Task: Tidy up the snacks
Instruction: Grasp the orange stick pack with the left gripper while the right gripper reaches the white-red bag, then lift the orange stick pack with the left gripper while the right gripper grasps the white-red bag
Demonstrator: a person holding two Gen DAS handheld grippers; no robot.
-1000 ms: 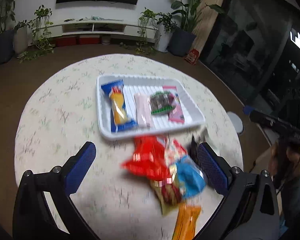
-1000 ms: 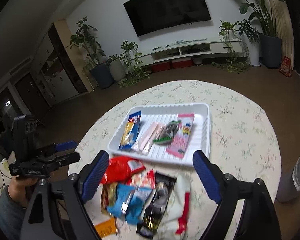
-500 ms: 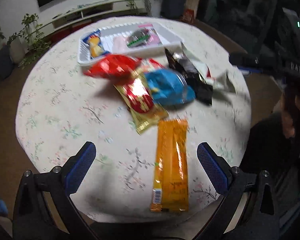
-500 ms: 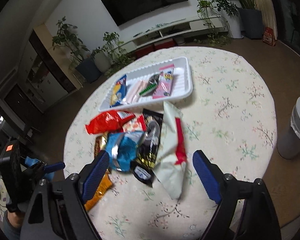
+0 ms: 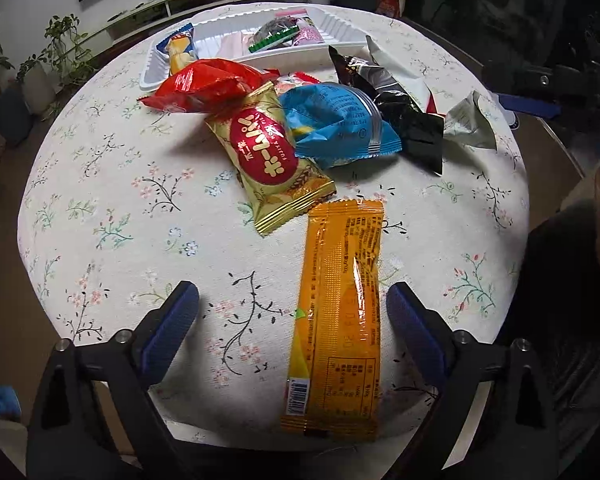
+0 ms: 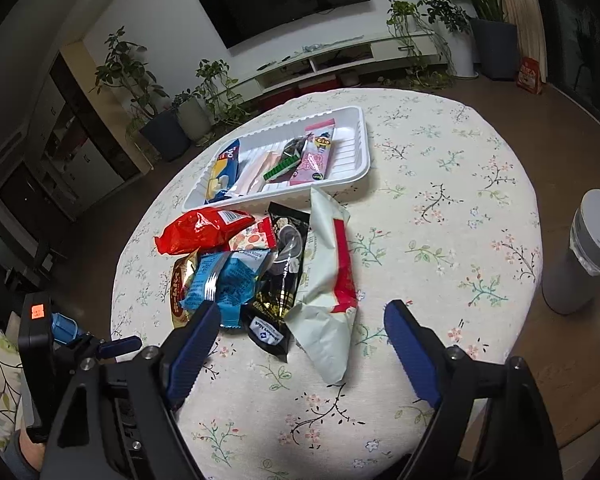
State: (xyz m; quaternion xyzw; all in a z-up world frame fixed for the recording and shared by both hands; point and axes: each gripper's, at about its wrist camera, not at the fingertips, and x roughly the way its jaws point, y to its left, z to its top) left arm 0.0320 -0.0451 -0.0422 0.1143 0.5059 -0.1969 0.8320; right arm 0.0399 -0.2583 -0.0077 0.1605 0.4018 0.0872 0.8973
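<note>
A long orange packet (image 5: 336, 320) lies on the floral tablecloth between the fingers of my left gripper (image 5: 291, 300). Its jaws are closing, and the pads stand clear of the packet on both sides. Beyond it is a pile: a gold-and-red packet (image 5: 268, 156), a blue packet (image 5: 336, 120), a red bag (image 5: 204, 84) and a black packet (image 5: 404, 120). The white tray (image 5: 340, 28) behind the pile holds several snacks. My right gripper (image 6: 302, 312) is open above the near ends of a white-and-red packet (image 6: 328, 280) and the black packet (image 6: 284, 272), touching neither.
The round table (image 5: 100, 200) drops away on every side. A grey cylindrical bin (image 6: 584, 256) stands on the floor beside its right edge. A person's dark sleeve (image 5: 560, 280) is at the table's right side. Potted plants and a TV shelf line the far wall.
Both grippers have pulled back from the tray and sunk toward the near pile. The orange packet now lies between my left fingers, which stand slightly closer together.
</note>
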